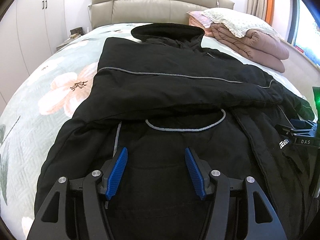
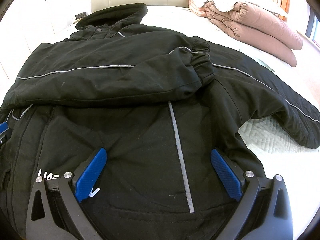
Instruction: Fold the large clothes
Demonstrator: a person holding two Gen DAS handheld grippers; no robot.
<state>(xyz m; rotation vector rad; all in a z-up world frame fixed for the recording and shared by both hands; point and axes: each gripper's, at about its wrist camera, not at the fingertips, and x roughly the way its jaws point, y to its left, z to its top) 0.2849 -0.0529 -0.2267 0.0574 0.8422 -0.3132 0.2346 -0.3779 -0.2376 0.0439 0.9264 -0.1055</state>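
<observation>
**Left wrist and right wrist views: black jacket on the bed, both grippers released**

Left wrist view. Item: black jacket (image 1: 170, 92), padded, grey piping, lying flat on the bed (image 1: 40, 120) with its collar (image 1: 168, 31) toward the headboard (image 1: 160, 2). One sleeve (image 1: 180, 88) is folded across the chest, from the left shoulder toward the right edge. A grey elastic pocket trim (image 1: 186, 127) shows just below that sleeve. Left gripper (image 1: 156, 160): above the lower front panel, jaws released and spread, blue pads (image 1: 118, 172) with nothing between them but the cloth beneath. Whether the pads touch the cloth cannot be told. Part of the right gripper (image 1: 304, 134) shows at the right edge, over the jacket's side. Bedding: floral quilted cover; folded pink quilt (image 1: 258, 46) with a pillow (image 1: 236, 18) on top, at the far right of the bed. White wardrobe (image 1: 34, 14) at left.

Right wrist view. Black jacket (image 2: 140, 140) fills the frame; the folded sleeve (image 2: 120, 74) ends in a gathered cuff (image 2: 202, 68) lying over the chest. The other sleeve (image 2: 280, 108) stretches out to the right onto the bed (image 2: 270, 138). A grey reflective strip (image 2: 180, 150) runs down the front panel. Right gripper (image 2: 158, 168): over the lower front, jaws released, wide apart, holding nothing. A tip of the left gripper (image 2: 4, 130) appears at the left edge. Pink quilt (image 2: 260, 24) at upper right.
</observation>
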